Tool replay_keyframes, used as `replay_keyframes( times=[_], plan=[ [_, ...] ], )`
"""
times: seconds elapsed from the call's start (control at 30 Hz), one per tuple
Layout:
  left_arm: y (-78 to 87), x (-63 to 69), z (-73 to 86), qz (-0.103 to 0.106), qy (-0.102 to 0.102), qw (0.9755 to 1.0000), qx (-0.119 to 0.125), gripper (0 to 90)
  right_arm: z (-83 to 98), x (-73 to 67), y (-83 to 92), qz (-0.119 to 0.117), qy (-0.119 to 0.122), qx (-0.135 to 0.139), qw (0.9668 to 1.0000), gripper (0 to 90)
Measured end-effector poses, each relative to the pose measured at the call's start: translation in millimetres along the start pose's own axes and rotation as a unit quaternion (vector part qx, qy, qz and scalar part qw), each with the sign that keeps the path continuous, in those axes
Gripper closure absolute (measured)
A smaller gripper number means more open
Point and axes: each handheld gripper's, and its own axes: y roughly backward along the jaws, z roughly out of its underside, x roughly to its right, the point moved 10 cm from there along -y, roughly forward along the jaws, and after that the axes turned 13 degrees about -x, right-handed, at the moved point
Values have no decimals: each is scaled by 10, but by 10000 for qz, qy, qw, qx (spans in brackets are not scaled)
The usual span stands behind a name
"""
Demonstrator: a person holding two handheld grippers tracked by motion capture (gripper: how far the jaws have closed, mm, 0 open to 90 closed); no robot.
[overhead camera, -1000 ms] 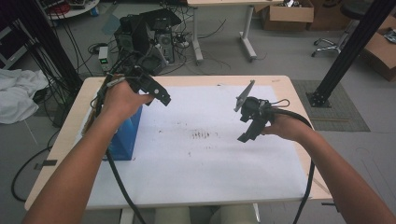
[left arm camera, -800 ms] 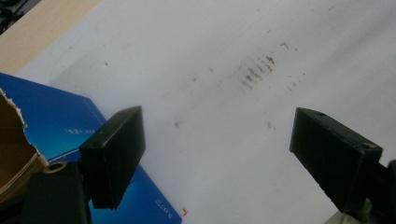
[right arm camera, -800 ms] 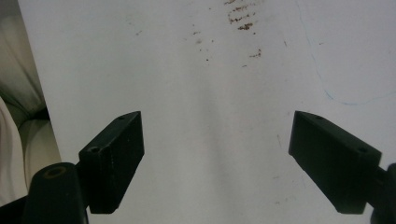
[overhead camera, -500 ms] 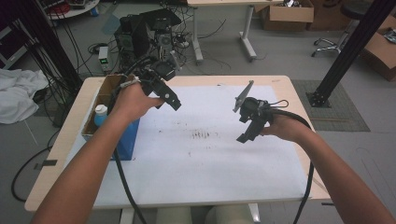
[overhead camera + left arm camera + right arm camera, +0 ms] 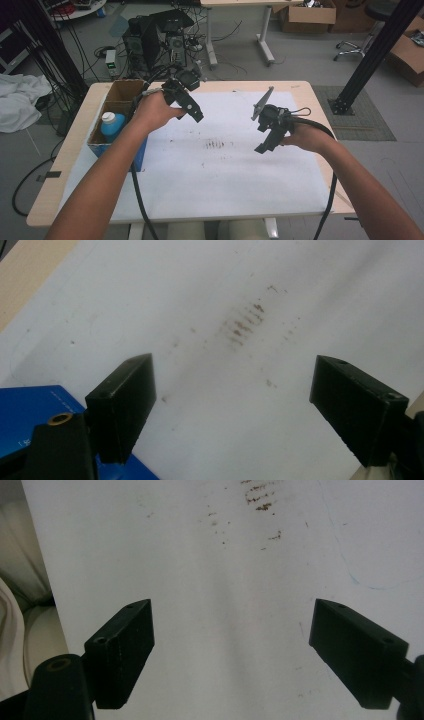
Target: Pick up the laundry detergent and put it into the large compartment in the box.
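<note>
My left gripper (image 5: 196, 114) hangs in the air over the left part of the white sheet (image 5: 220, 170), just right of the blue box. Its jaws stand wide apart with nothing between them (image 5: 232, 405). My right gripper (image 5: 264, 147) is held above the sheet's right half, also open and empty (image 5: 232, 650). A blue cardboard box (image 5: 116, 131) stands at the table's left edge and holds a blue bottle with a white cap (image 5: 111, 125). A patch of brown smudges (image 5: 216, 145) marks the sheet's middle, between the two grippers.
The wooden table (image 5: 305, 90) is mostly covered by the sheet. A corner of the blue box (image 5: 35, 405) shows beside my left jaw. Beyond the far edge stand computer towers (image 5: 150, 40) with tangled cables. A black post (image 5: 375, 50) rises at the right.
My left hand has moved right and toward the table's middle, away from the blue box, uncovering the bottle inside it. The right gripper has stayed in place.
</note>
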Motion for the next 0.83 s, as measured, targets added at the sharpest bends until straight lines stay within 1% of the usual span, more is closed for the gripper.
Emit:
replay_keyframes(
  times=[0.17,0.3,0.83],
  plan=[
    [-47,12,-14,35,4,10000,-6,193,5,-4,3,-10,-4,7,10000,180],
    [-77,17,-12,39,-45,10000,-49,193,2,-8,-4,-17,2,8,10000,180],
    [-100,16,-26,93,-35,10000,7,195,-3,-8,-45,-33,-4,15,10000,180]
  ],
)
